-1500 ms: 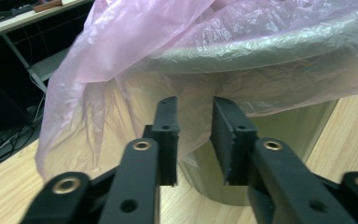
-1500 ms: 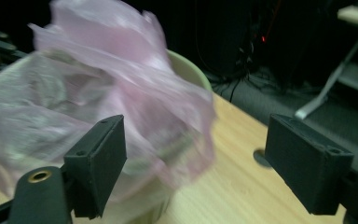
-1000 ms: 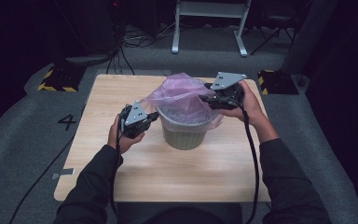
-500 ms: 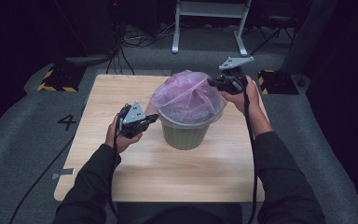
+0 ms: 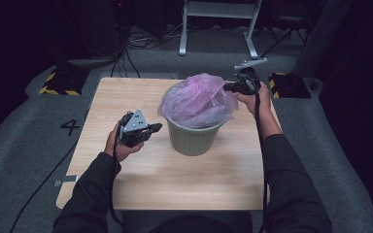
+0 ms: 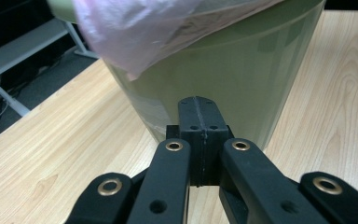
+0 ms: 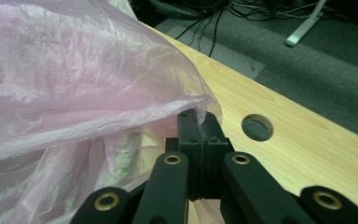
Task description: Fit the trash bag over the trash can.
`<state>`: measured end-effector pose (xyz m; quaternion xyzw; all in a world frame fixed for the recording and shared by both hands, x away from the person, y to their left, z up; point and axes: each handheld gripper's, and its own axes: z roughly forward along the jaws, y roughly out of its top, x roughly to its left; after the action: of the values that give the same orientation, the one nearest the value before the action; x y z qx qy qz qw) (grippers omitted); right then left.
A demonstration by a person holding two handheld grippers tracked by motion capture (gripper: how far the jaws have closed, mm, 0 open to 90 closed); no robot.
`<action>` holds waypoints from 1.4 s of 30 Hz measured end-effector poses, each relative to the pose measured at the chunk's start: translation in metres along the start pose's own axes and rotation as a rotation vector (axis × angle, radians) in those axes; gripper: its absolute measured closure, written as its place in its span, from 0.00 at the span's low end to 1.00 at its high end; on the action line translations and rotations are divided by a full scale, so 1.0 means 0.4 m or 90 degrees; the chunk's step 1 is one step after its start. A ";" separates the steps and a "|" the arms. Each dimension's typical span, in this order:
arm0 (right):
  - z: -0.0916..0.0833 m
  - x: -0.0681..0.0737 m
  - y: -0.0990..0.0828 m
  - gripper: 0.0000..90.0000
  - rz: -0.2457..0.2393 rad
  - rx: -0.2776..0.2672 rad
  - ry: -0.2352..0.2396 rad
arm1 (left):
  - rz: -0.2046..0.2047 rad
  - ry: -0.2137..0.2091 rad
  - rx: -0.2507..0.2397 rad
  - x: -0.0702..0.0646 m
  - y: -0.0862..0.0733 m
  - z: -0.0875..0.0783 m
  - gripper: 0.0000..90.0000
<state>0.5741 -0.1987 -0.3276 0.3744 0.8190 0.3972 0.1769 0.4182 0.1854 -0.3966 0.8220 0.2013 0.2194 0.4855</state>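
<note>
The wooden table [image 5: 126, 97] carries 1 green bin [image 5: 194, 141] at its middle, a pink bag [image 5: 199, 97] bunched over the rim. The step looks like lining it: the right gripper [image 7: 200, 122] is clamped on the bag's edge at the far-right rim. The left gripper [image 6: 199, 116], jaws together and empty, waits beside the bin wall. Next, the edge needs pulling down over the rim.

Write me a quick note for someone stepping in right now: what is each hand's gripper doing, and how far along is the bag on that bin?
Right gripper: shut on the pink bag, pinching its edge at the bin's right side.
Left gripper: shut, holding nothing, just beside the green bin.
The bin stands mid-table; the bag sits bunched in its mouth, draped over the rim.
Left to do, probably: spread the bag evenly around the rim.
</note>
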 end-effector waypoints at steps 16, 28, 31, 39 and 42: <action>-0.072 0.100 0.024 0.99 -0.099 -0.035 0.038 | -0.044 0.098 -0.117 0.007 0.116 -0.068 0.22; -0.052 0.147 0.039 0.93 -0.202 0.000 0.111 | -0.025 0.120 -0.038 0.109 0.213 -0.001 0.74; -0.046 0.148 0.036 0.76 -0.204 -0.001 0.117 | -0.033 0.128 -0.030 0.135 0.209 0.016 0.95; -0.089 0.109 0.001 0.40 -0.142 -0.040 0.046 | -0.114 0.147 0.000 0.183 0.176 0.047 1.00; -0.100 0.083 -0.019 0.42 -0.122 -0.038 0.035 | -0.143 0.146 0.009 0.202 0.158 0.059 1.00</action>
<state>0.5251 -0.1974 -0.3086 0.2781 0.8434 0.4126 0.2027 0.5053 0.1845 -0.3373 0.7673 0.3477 0.2543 0.4750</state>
